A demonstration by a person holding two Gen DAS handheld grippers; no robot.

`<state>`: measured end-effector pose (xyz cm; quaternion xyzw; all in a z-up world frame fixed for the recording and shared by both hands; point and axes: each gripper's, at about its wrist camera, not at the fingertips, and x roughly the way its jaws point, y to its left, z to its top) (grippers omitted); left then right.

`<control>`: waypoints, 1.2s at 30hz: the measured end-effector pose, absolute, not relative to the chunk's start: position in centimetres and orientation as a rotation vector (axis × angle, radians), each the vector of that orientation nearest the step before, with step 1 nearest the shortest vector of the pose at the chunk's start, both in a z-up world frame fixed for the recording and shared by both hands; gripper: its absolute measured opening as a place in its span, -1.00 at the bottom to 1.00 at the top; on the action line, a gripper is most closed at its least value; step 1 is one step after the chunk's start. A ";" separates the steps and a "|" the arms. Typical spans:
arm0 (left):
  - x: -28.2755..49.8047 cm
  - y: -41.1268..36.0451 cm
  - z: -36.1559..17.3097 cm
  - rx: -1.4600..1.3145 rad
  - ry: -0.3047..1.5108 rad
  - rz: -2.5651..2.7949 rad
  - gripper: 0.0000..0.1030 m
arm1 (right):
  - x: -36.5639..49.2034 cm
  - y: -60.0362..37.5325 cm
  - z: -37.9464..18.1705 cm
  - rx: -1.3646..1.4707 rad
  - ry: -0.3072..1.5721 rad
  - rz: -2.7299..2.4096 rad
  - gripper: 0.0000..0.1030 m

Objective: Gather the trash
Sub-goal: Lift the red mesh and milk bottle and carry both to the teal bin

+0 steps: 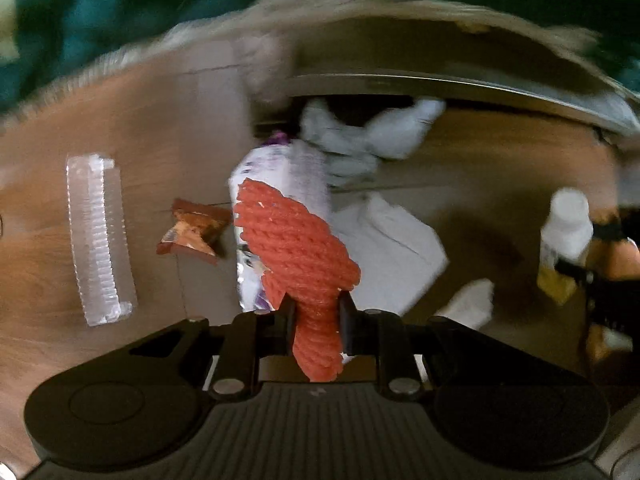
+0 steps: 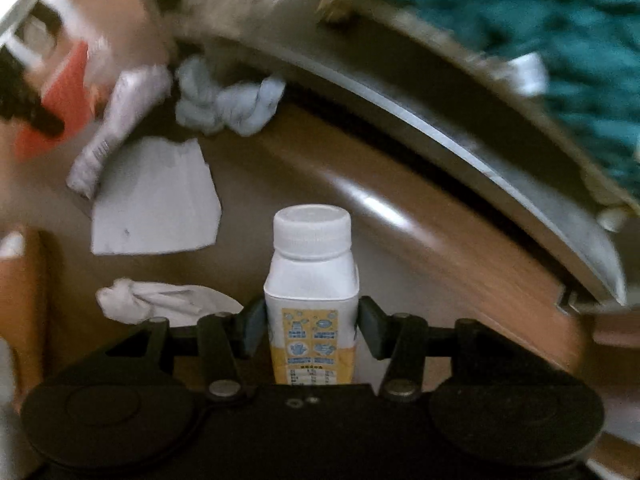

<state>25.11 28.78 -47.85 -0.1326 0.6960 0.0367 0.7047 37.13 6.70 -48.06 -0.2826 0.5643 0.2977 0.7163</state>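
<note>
My left gripper point(image 1: 316, 312) is shut on a red foam fruit net point(image 1: 294, 236) and holds it above the wooden floor. Under it lies a white and purple wrapper point(image 1: 280, 176). My right gripper point(image 2: 310, 322) is shut on a small white drink carton with a yellow label and white cap point(image 2: 311, 276); this carton also shows at the right of the left wrist view point(image 1: 566, 228). Crumpled white tissues point(image 2: 228, 100) lie by a metal rim point(image 2: 460, 128).
On the floor lie a clear plastic tray point(image 1: 98, 236), a brown snack wrapper point(image 1: 192, 232), a torn white paper sheet point(image 2: 156, 200) and a twisted tissue point(image 2: 160, 300). A teal rug point(image 2: 540, 20) lies beyond the rim. The views are motion-blurred.
</note>
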 end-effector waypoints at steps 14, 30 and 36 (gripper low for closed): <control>24.6 20.9 -31.1 -0.197 1.386 -0.097 -0.61 | 32.9 3.4 -29.4 -0.366 1.031 0.641 -0.05; 20.9 10.8 -10.0 -0.068 0.974 -0.112 -0.60 | 24.6 -8.4 -9.4 -0.127 0.619 0.568 -0.06; 19.2 4.6 -3.0 -0.023 0.823 -0.156 -0.60 | 22.0 -13.8 -3.6 -0.074 0.474 0.543 -0.06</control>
